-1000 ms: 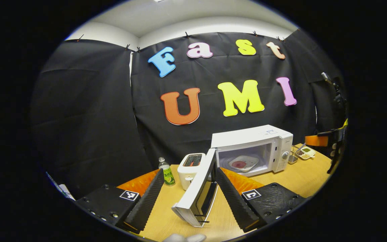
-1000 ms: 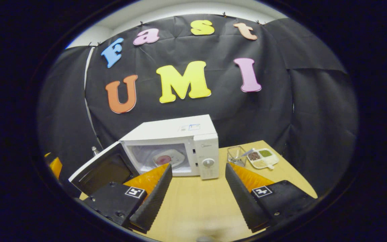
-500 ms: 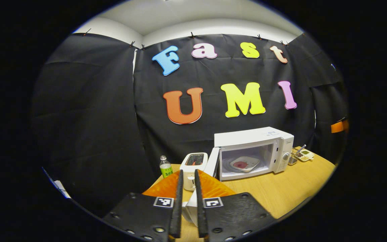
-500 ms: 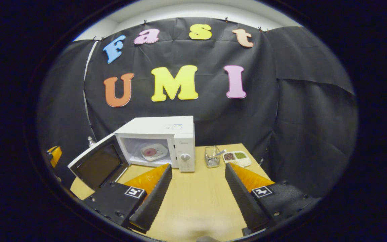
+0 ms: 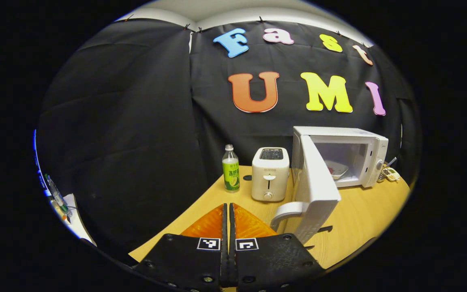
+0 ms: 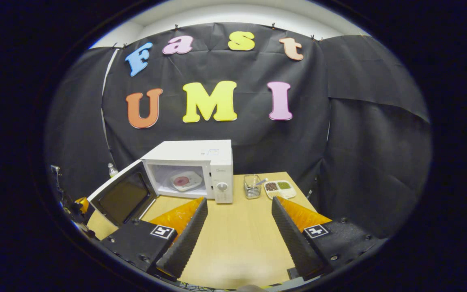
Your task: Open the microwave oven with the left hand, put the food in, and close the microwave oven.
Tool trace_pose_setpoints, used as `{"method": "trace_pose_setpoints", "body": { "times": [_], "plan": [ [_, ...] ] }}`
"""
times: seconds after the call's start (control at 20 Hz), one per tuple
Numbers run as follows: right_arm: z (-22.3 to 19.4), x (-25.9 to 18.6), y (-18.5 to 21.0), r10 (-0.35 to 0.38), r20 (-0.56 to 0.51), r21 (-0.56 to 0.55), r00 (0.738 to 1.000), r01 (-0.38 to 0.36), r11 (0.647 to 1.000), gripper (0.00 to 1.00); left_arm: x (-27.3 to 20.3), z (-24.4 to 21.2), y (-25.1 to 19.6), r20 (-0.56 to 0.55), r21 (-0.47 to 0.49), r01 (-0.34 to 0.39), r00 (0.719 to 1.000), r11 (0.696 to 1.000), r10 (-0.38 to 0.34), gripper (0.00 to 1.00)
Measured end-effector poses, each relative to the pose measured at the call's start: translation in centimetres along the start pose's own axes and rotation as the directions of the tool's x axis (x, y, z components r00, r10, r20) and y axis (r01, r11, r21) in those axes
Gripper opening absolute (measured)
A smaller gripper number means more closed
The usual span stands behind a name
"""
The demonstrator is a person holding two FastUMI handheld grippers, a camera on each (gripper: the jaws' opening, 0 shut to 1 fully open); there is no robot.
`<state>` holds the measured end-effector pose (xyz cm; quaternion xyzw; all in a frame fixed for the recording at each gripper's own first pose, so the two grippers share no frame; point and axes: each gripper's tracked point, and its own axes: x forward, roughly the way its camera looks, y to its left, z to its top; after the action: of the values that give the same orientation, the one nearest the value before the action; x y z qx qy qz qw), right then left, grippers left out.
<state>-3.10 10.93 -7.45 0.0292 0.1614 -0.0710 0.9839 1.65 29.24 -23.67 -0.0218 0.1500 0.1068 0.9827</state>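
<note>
The white microwave point(image 5: 341, 152) stands at the table's right with its door point(image 5: 314, 188) swung wide open, the curved handle point(image 5: 292, 211) facing me. A white plate of reddish food point(image 6: 185, 181) lies inside the cavity. My left gripper point(image 5: 228, 221) is shut with nothing between its fingers, just left of the door's handle and apart from it. In the right gripper view the microwave point(image 6: 195, 162) and its open door point(image 6: 122, 196) sit ahead on the left. My right gripper point(image 6: 238, 202) hangs open and empty over the table, well back from the oven.
A white toaster point(image 5: 270, 174) and a green-labelled bottle point(image 5: 230, 168) stand left of the microwave. A wire basket point(image 6: 251, 186) and a divided snack tray point(image 6: 280, 187) sit to its right. The wooden table point(image 6: 237, 239) ends close below both grippers.
My left gripper closed its fingers from wide open to fully shut and drew back left of the door. The right gripper pulled back from the microwave a little.
</note>
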Motion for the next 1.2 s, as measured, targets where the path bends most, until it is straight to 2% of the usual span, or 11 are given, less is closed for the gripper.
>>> {"method": "trace_pose_setpoints", "body": {
  "times": [0.15,0.2,0.25,0.3,0.35,0.65,0.75,0.8,0.9,1.15,1.2],
  "plan": [
    [-0.2,-0.2,-0.3,-0.013,-0.018,-0.001,1.000,0.013,1.000,0.92,1.0,-1.1,-1.5,-0.012,0.018,0.048,0.999,0.999,-0.048,0.00],
    [-0.4,-0.8,-0.2,-0.008,-0.019,0.006,1.000,0.008,1.000,1.00,1.2,-1.0,-2.0,-0.013,0.016,0.056,0.998,0.998,-0.056,0.00],
    [-0.2,-1.1,-0.2,-0.011,-0.016,0.013,1.000,0.011,1.000,0.92,1.2,-0.9,-2.5,-0.011,0.016,0.072,0.997,0.997,-0.072,0.00],
    [-0.1,-1.1,-0.5,-0.022,-0.014,0.023,1.000,0.022,1.000,1.00,1.1,-0.6,-3.2,-0.005,0.022,0.084,0.996,0.996,-0.084,0.00],
    [0.2,-1.4,-0.6,-0.023,-0.007,0.037,1.000,0.024,0.999,0.92,0.9,-0.4,-3.4,0.006,0.039,0.078,0.997,0.996,-0.078,0.00],
    [1.3,-2.3,-0.8,-0.025,0.019,0.058,0.999,0.024,0.998,1.00,-0.7,0.3,-8.4,0.034,0.083,0.187,0.981,0.979,-0.191,0.00],
    [1.3,-2.1,-0.9,-0.017,0.023,0.061,1.000,0.015,0.998,0.92,-1.5,0.4,-10.8,0.039,0.093,0.233,0.971,0.968,-0.238,0.00],
    [1.3,-2.0,-1.0,-0.014,0.022,0.056,1.000,0.013,0.998,1.00,-1.8,0.6,-12.3,0.045,0.103,0.254,0.965,0.962,-0.260,0.00],
    [1.3,-1.7,-1.3,-0.005,0.019,0.051,1.000,0.004,0.999,0.92,-2.5,1.2,-15.6,0.058,0.131,0.302,0.949,0.944,-0.311,0.00],
    [1.6,0.0,-3.0,0.019,0.001,0.052,1.000,-0.019,0.998,1.00,-2.9,2.2,-24.0,0.068,0.186,0.409,0.902,0.893,-0.427,0.00],
    [1.9,0.4,-3.6,0.019,0.001,0.055,1.000,-0.019,0.998,0.92,-2.9,2.5,-25.7,0.070,0.192,0.425,0.893,0.885,-0.444,0.00]
  ]
}}
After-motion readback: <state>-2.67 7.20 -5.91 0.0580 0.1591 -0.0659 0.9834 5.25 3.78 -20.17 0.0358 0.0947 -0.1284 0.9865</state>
